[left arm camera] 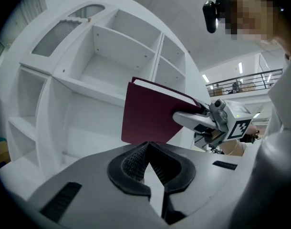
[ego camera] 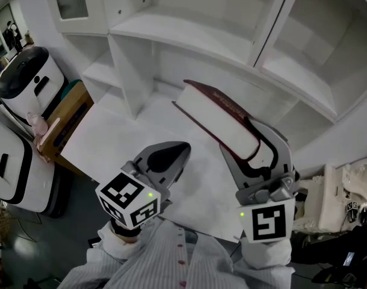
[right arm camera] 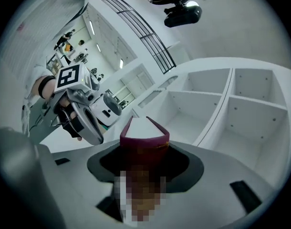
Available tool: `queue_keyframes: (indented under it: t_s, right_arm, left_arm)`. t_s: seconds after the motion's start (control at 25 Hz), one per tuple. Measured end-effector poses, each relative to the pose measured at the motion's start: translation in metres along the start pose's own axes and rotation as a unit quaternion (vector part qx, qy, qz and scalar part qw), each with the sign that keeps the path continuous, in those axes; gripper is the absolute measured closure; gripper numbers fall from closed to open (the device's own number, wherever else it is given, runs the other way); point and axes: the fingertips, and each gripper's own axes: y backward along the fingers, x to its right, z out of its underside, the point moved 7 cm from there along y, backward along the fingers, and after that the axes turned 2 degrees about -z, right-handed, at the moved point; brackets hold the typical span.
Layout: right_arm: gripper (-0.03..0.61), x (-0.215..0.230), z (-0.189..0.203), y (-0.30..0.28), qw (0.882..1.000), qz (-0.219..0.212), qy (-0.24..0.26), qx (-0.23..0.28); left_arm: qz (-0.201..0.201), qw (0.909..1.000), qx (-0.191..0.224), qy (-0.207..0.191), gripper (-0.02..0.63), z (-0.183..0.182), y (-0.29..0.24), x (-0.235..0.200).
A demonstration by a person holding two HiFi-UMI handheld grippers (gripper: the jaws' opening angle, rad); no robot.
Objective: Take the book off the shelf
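As the right gripper (ego camera: 237,136) pinches seemingly only the book's (ego camera: 213,116) near end in its jaws, it could twist loose. The jaws of the left gripper (left arm camera: 148,149) are closed, empty.

The grey left tongs (ego camera: 178,152) hang over the near edge of the white tabletop (ego camera: 105,143), tips pressed together with nothing between them. Just to their right, the grey right tongs (ego camera: 246,142) reach forward, clamped on one end of a tilted dark red hardcover book (ego camera: 213,116). Pale striped sleeves (ego camera: 171,257) cover both wrists.
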Motion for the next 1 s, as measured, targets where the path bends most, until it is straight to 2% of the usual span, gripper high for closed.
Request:
queue_keyframes:
  t_s: [0.28, 0.44, 0.6, 0.8, 0.92, 1.0]
  right_arm:
    - [0.367, 0.0, 0.041, -0.009, 0.997, -0.009, -0.059, -0.039]
    - [0.367, -0.001, 0.06, -0.011, 0.993, 0.006, -0.119, -0.023]
    - [0.366, -0.005, 0.076, -0.015, 0.984, 0.016, -0.177, -0.006]
    - [0.366, -0.018, 0.099, -0.02, 0.975, 0.005, -0.22, -0.023]
    - [0.366, -0.023, 0.112, -0.02, 0.966, 0.008, -0.257, -0.037]
    - [0.366, -0.027, 0.12, -0.019, 0.955, 0.011, -0.292, -0.049]
  left_arm:
    - [0.025, 0.9995, -0.018, 0.005, 0.604, 0.009, -0.035, -0.002]
    - [0.04, 0.9988, -0.028, 0.007, 0.604, 0.014, -0.052, -0.002]
    - [0.054, 0.9976, -0.041, 0.012, 0.604, 0.02, -0.065, -0.003]
    - [0.064, 0.996, -0.059, 0.018, 0.604, 0.031, -0.078, -0.006]
    - [0.067, 0.9955, -0.065, 0.021, 0.604, 0.035, -0.084, -0.01]
    - [0.07, 0.995, -0.067, 0.023, 0.604, 0.037, -0.088, -0.012]
